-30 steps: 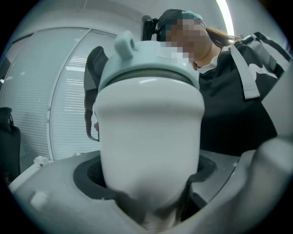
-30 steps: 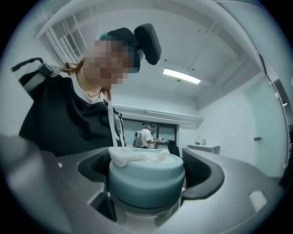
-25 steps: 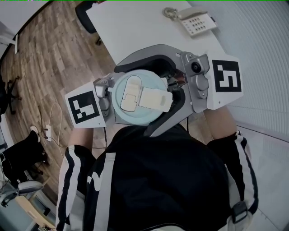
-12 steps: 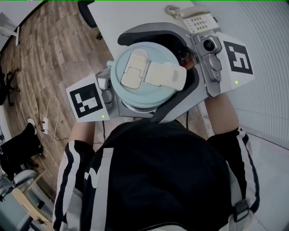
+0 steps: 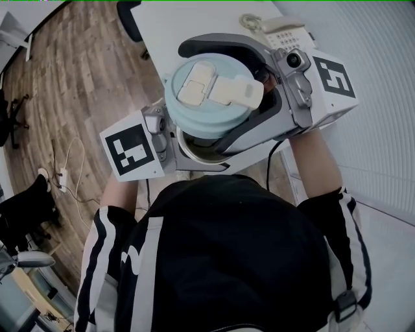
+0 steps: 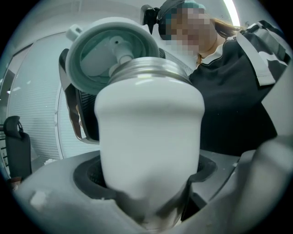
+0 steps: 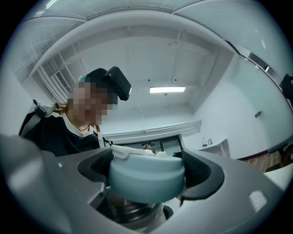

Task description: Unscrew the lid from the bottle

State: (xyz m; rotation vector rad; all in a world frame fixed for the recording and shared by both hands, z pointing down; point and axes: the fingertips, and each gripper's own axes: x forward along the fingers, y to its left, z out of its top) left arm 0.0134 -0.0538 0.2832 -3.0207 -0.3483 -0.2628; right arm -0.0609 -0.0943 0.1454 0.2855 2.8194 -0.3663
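- The left gripper (image 5: 198, 155) is clamping the white bottle (image 6: 149, 137) by its lower body, and both jaws are pressing against its sides in the left gripper view (image 6: 146, 203).
- The right gripper (image 5: 217, 97) is pinching the pale blue lid (image 5: 211, 97), with its dark pads sitting against the lid's rim on either side (image 7: 146, 176).
- The lid (image 6: 112, 55) is hanging tilted just above the steel neck (image 6: 149, 73). It is off the threads and showing me its underside.
- From the right gripper view I am looking at the lid (image 7: 146, 178) with the steel neck (image 7: 130, 208) just below it.
- From the head view the lid and the right gripper are covering most of the bottle, so I am catching only part of its open mouth (image 5: 194, 146).
- The bottle is filling the middle of the left gripper view and blocking much of what lies behind it.
- Both grippers are being held in the air in front of the person's black jacket (image 5: 233, 259), which is hiding the lower half of the head view.
- Beyond them a white table (image 5: 194, 26) is carrying a telephone (image 5: 279, 29).
- A dark chair (image 5: 126, 16) is standing by the table, and a cable (image 5: 68, 172) is lying on the wooden floor (image 5: 71, 84).
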